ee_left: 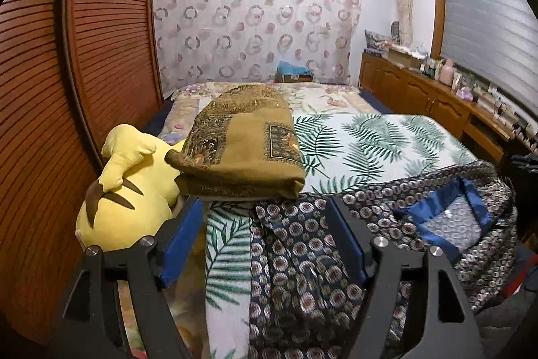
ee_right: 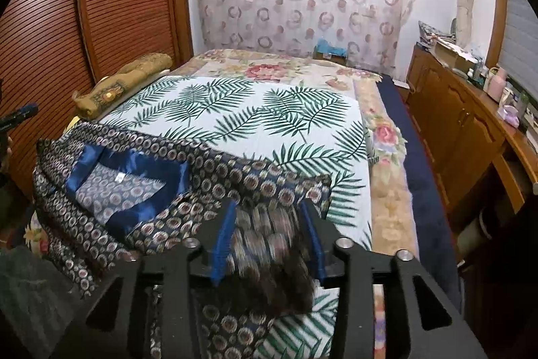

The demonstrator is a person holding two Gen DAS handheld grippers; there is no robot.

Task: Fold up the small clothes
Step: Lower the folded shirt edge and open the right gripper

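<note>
The left gripper (ee_left: pixel 265 217) has its jaws spread around the patterned garment (ee_left: pixel 420 207); the right gripper (ee_right: pixel 267 217) likewise stands parted over a blurred fold. The garment lies on the palm-leaf sheet (ee_right: pixel 235 110); a folded olive cloth (ee_left: pixel 242 150) sits at 12 o'clock.

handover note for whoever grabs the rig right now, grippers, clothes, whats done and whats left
Left gripper: open, patterned garment lying between its fingers, not clamped.
Right gripper: jaws apart; blurred cloth between them, grip unclear.
The garment is spread at the near edge of the palm-leaf sheet, blue collar open, unfolded.
Done: an olive folded cloth sits far left beside the yellow plush.
Left: fold the patterned garment and set it aside.
</note>
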